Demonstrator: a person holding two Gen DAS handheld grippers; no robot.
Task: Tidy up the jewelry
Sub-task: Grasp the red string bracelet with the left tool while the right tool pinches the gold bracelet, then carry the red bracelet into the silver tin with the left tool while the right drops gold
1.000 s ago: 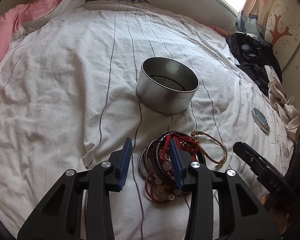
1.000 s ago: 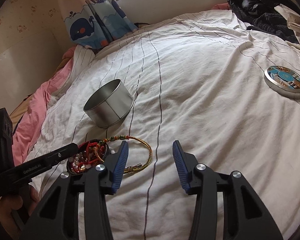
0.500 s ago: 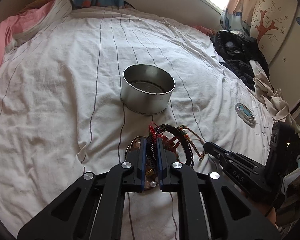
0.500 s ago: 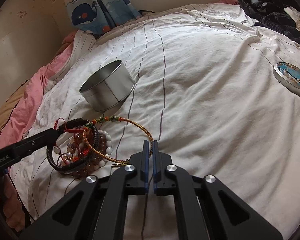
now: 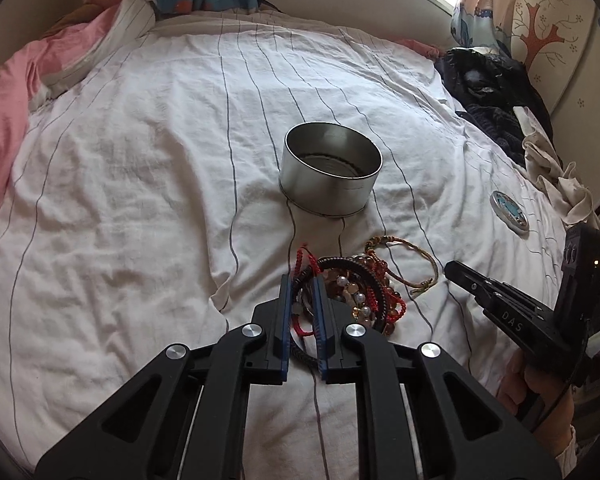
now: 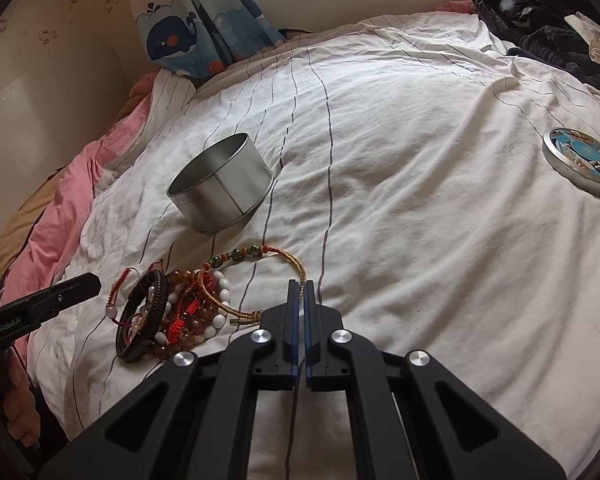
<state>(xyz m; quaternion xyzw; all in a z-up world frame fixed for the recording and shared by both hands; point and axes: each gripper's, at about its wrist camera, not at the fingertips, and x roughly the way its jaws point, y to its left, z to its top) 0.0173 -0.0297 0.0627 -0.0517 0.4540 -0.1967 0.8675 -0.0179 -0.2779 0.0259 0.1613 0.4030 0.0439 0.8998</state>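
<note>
A heap of bead and cord bracelets (image 5: 360, 292) (image 6: 196, 312) lies on the white striped sheet, in front of an open round tin (image 5: 328, 172) (image 6: 220, 188). My left gripper (image 5: 303, 280) (image 6: 94, 282) is shut on a black braided bracelet (image 5: 352, 266) (image 6: 156, 292) at the heap's left side, with a red cord caught between the pads too. That bracelet stands tilted up on edge. My right gripper (image 6: 302, 282) (image 5: 450, 270) is shut at the right arc of a gold cord bracelet (image 6: 288, 258) (image 5: 424, 256), whose cord runs into the gap between its tips.
The tin's lid (image 5: 510, 212) (image 6: 580, 156) with a blue picture lies far to the right. Dark clothes (image 5: 488, 92) and a cream cloth (image 5: 556, 172) are heaped at the bed's right edge. A pink quilt (image 5: 4, 112) lies along the left. A hand (image 5: 540, 392) holds the right gripper.
Both grippers went from open to shut. The left one closed on the black bracelet at the heap's left and raised it on edge. The right one closed at the gold cord without moving.
</note>
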